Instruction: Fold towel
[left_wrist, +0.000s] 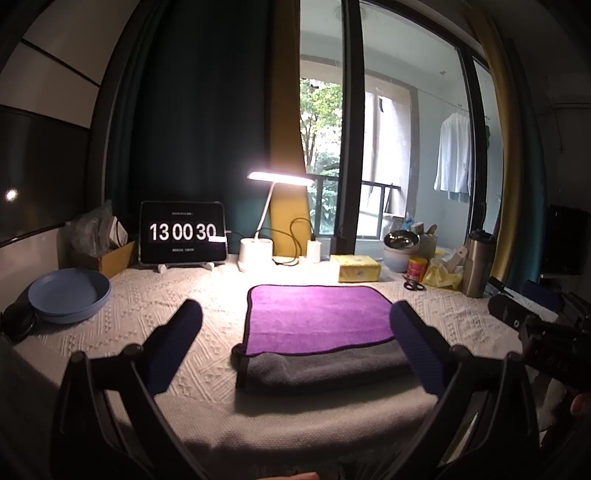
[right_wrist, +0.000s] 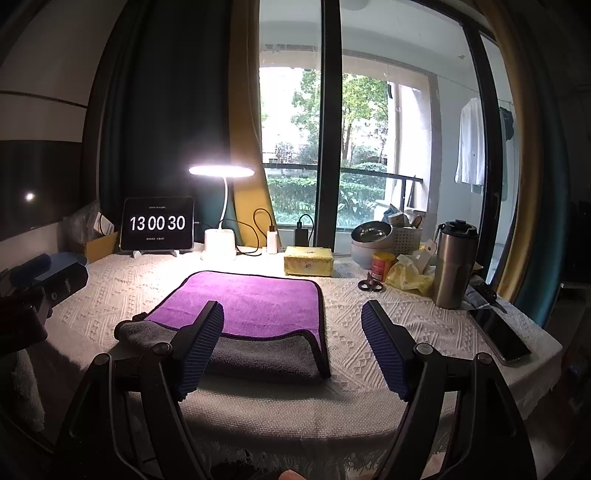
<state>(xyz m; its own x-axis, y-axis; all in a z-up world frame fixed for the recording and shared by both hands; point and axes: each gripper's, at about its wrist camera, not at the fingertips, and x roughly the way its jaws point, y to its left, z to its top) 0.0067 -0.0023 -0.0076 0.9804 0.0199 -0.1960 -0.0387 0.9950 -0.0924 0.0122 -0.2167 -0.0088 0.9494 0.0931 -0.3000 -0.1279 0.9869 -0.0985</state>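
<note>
- At about 9 o'clock from the towel, the blue bowl (left_wrist: 70, 293) sits near the left edge of the surface (left_wrist: 155, 332), well apart from the cloth, so it should not get in the way of a fold.
- Your left gripper (left_wrist: 295, 314) hovers low at the near edge with its fingers (left_wrist: 181, 339) spread wide and holding nothing; the gap frames the towel's near left corner, which looks like a line-up for a pinch there.
- The towel (right_wrist: 251, 306) lies flat at the middle of the surface, purple face up, with a grey layer showing along its 6 o'clock edge. It seems already doubled over once, slightly offset, so I judge a further fold is still to come.
- Your right gripper (right_wrist: 293, 332) also hangs open and empty, its left finger over the towel's near edge and its right finger over bare cloth at 3 o'clock, bracketing the right corner.
- At 12 o'clock the lamp (right_wrist: 221, 206) lights the work area.
- The steel tumbler (right_wrist: 453, 264) and phone (right_wrist: 498, 334) stand at 3 o'clock, well apart; keep your right-hand sweep short of them.
</note>
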